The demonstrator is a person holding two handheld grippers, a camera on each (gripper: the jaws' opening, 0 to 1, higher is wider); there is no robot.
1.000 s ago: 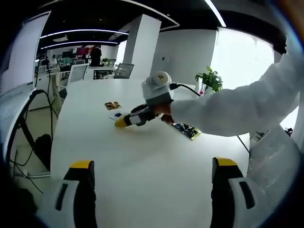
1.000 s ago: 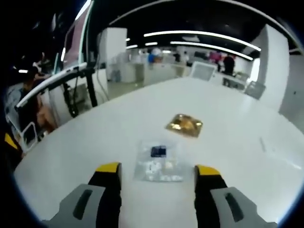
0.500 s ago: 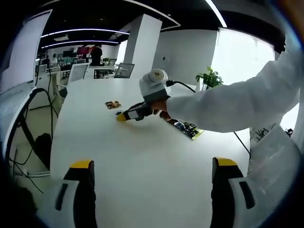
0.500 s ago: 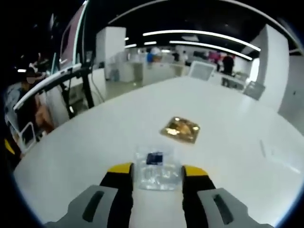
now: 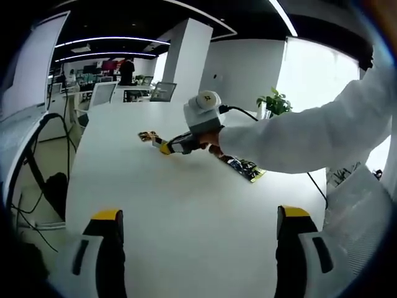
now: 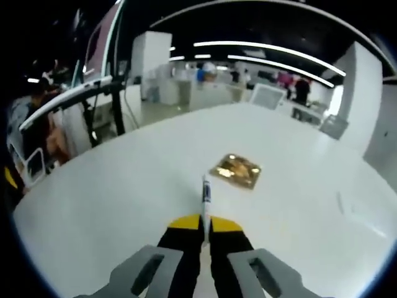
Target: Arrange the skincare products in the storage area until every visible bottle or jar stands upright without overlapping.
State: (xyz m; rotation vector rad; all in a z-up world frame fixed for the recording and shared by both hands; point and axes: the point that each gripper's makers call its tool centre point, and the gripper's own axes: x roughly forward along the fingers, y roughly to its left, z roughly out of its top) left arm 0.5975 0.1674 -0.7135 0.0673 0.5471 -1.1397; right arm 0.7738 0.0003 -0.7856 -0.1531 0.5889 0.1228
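In the left gripper view, the left gripper (image 5: pixel 198 245) hovered over the white bench (image 5: pixel 186 205) with its jaws wide apart and nothing between them, just as it had a second before. Toward 12 o'clock, the right gripper (image 5: pixel 165 148), held by a person's white-sleeved arm (image 5: pixel 310 143), had moved farther across the bench and now sat close beside the small gold packet (image 5: pixel 147 136). A dark green and yellow packet (image 5: pixel 243 168) lay near the hand, at about 1 o'clock.

In the right gripper view, the right gripper (image 6: pixel 201 225) had changed most: its jaws, apart around the clear sachet (image 6: pixel 204 198) a second earlier, had come together and clamped on it. The sachet, lying flat before, now stood edge-on between the yellow tips, its blue label facing sideways. The gold packet (image 6: pixel 236 170) rested on the bench just beyond it, toward 12 o'clock, not touching.
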